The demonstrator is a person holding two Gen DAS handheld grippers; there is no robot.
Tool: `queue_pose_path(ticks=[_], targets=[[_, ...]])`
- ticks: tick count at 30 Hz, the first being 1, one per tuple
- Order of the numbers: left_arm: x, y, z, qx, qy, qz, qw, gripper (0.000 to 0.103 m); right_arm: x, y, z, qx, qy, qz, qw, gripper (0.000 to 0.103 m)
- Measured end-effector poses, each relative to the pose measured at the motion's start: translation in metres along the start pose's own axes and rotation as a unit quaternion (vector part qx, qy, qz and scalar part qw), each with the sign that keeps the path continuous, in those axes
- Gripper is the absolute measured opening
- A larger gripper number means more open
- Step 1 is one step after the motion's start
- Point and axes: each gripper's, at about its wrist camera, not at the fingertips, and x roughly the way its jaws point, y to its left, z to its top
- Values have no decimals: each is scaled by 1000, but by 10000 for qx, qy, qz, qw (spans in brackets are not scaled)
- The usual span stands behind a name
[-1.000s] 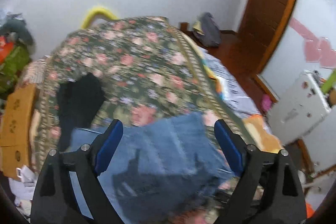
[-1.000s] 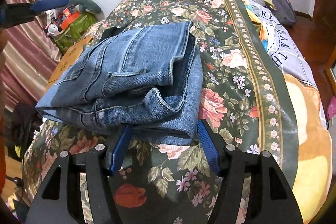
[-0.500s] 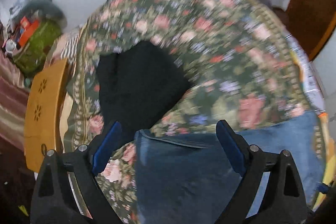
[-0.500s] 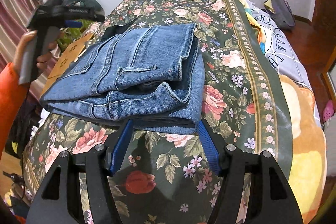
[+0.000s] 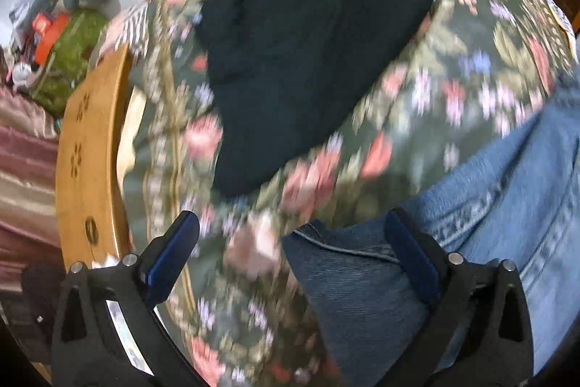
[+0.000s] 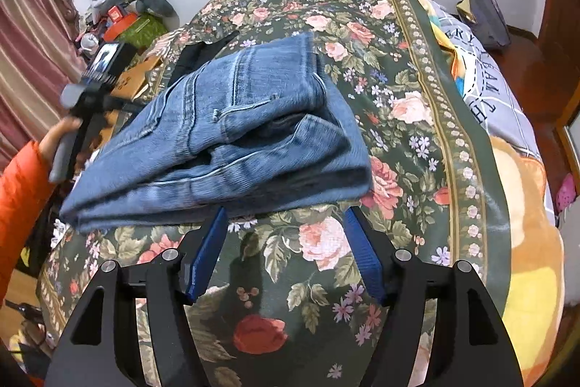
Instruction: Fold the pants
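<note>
Two views show where you are. In the left wrist view, your left gripper [image 5: 290, 252] points down at the bed, and its jaws are opening wide. A dark blue corner of the jeans [image 5: 362, 285] sits between the two blue pads, close to the right one. This view is blurry, so it is hard to be sure, but the pads do not seem to press on the cloth. Farther off, a black garment [image 5: 290, 68] lies on the flowered bedspread [image 5: 453, 68], apart from the jeans. A wooden board [image 5: 87, 162] stands at the left edge of the bed.

In the right wrist view, your right gripper [image 6: 286, 252] is about half open and its jaws are opening a little more. Nothing is between its pads. It hangs just in front of the near edge of the jeans [image 6: 232, 133] and does not touch them. The jeans lie in a thick, layered bundle on the left half of the bedspread [image 6: 398, 104]. On the far left you can see your hand [image 6: 58, 136] in an orange sleeve, holding the left gripper [image 6: 94, 86] by the left end of the bundle.

The folding looks almost done. The bundle is small and stacked. What may be left is to tidy the loose layers at the near edge and press the pile flat.
</note>
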Motion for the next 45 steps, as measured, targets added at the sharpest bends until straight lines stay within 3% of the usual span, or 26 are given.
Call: queue_pose_path(ticks=[9, 16, 24, 28, 34, 37, 41, 45], targets=[[-46, 8, -88, -108, -67, -322, 9994, 102, -11, 27, -3, -207, -101, 252, 9994, 64], [-87, -21, -122, -51, -208, -721, 9972, 81, -26, 48, -8, -380, -229, 364, 9984, 64], [-119, -72, -128, 177, -546, -1160, 9916, 80, -39, 53, -12, -535, -404, 265, 9974, 64], [-144, -83, -115, 148, -1079, -998, 9890, 80, -41, 49, -12, -499, -450, 263, 9974, 63], [-175, -107, -88, 388, -1664, -1330, 9763, 81, -41, 49, 1, -645, -577, 248, 9959, 57], [-167, -130, -82, 612, -1593, -1420, 9750, 81, -28, 48, 5, -616, -420, 366, 9965, 56], [-125, -149, -80, 881, -1142, -1290, 9811, 87, 12, 39, -5, -628, 257, 332, 9971, 50], [-115, -135, -89, 724, -1188, -1568, 9778, 92, 8, 36, -15, -705, 203, 374, 9966, 48]])
